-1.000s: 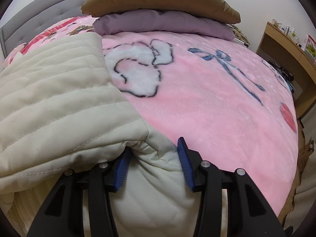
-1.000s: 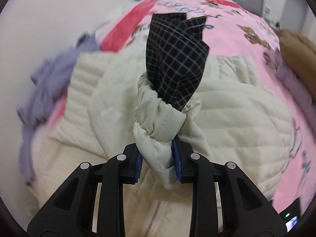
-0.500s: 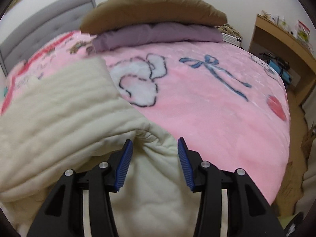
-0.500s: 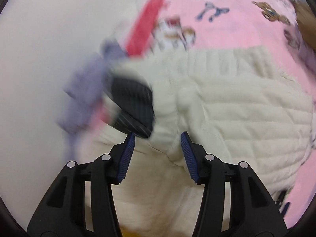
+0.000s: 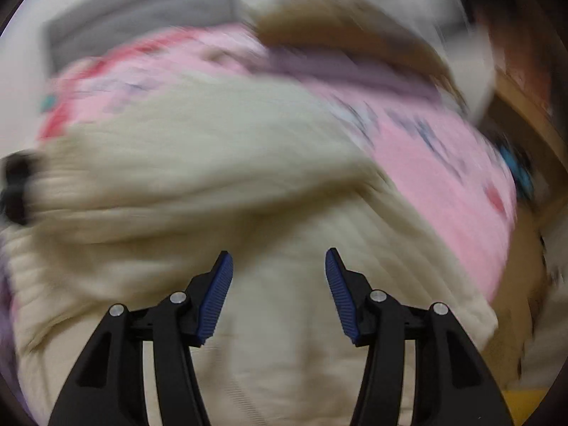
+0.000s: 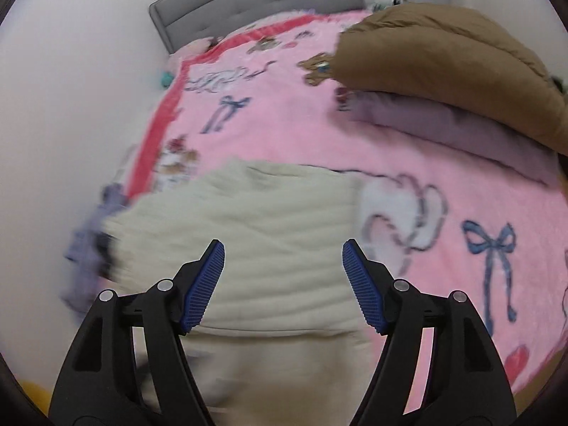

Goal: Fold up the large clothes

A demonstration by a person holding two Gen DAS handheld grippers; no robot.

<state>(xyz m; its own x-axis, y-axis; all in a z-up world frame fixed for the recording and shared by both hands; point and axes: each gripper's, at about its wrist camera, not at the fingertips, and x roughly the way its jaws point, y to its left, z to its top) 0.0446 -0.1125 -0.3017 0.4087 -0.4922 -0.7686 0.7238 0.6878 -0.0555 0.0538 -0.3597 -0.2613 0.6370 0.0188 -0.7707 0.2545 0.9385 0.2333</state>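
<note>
A cream quilted jacket (image 5: 198, 177) lies folded on the pink blanket (image 5: 443, 170) of a bed. The left wrist view is blurred by motion; my left gripper (image 5: 278, 266) hangs above the jacket's near part, its jaws opening with nothing between them. A dark patch of the jacket's checked lining (image 5: 16, 184) shows at the far left. In the right wrist view the jacket (image 6: 269, 241) lies below my right gripper (image 6: 284, 259), whose jaws are opening wide and hold nothing.
A brown cushion (image 6: 443, 49) rests on a folded purple cover (image 6: 443, 120) at the bed's far right. A grey headboard (image 6: 255, 7) stands at the back. Lilac cloth (image 6: 85, 245) lies by the white wall on the left. A wooden shelf (image 5: 525, 106) stands to the right.
Both grippers let go of the jacket and pulled back from it. The right one dropped the cuff with checked lining and swung right. The left view has swung left over the jacket.
</note>
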